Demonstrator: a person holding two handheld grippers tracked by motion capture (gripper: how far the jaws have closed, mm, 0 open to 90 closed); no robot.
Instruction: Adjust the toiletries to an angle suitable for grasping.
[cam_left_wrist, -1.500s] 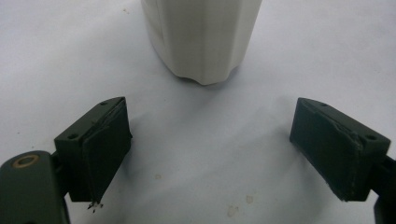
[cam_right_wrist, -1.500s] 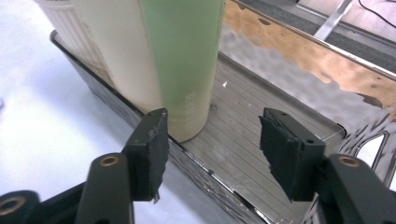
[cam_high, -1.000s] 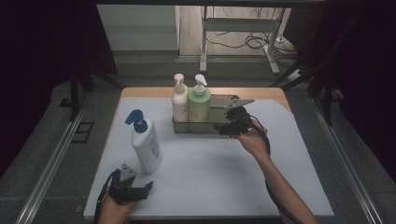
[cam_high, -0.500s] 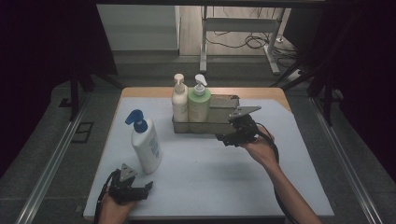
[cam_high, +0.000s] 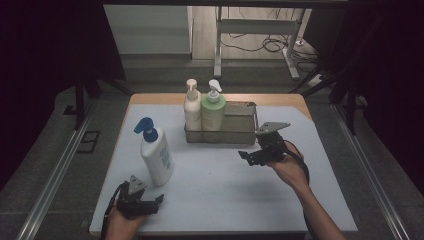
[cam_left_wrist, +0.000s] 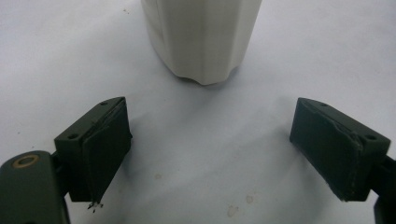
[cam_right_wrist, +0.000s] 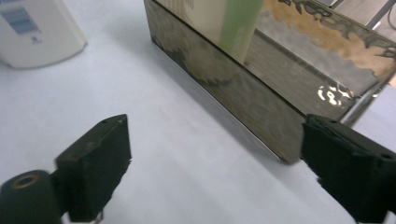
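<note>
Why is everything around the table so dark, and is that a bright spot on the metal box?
High view: light falls on the white table, while the surroundings are nearly black. Right gripper view: a bright glare patch sits on the shiny metal caddy, which mirrors the green bottle. Left gripper view: the white bottle casts a soft shadow.

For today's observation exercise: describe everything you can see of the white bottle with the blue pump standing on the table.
The white bottle is a tall, oval-bodied plastic-looking pump bottle with a blue pump head and a bluish label on its front. It stands upright on the white table, left of the metal basket and apart from it. Nothing grips it: the left gripper lies just in front of it, jaws wide open, the bottle's base showing beyond them in the left gripper view.
</note>
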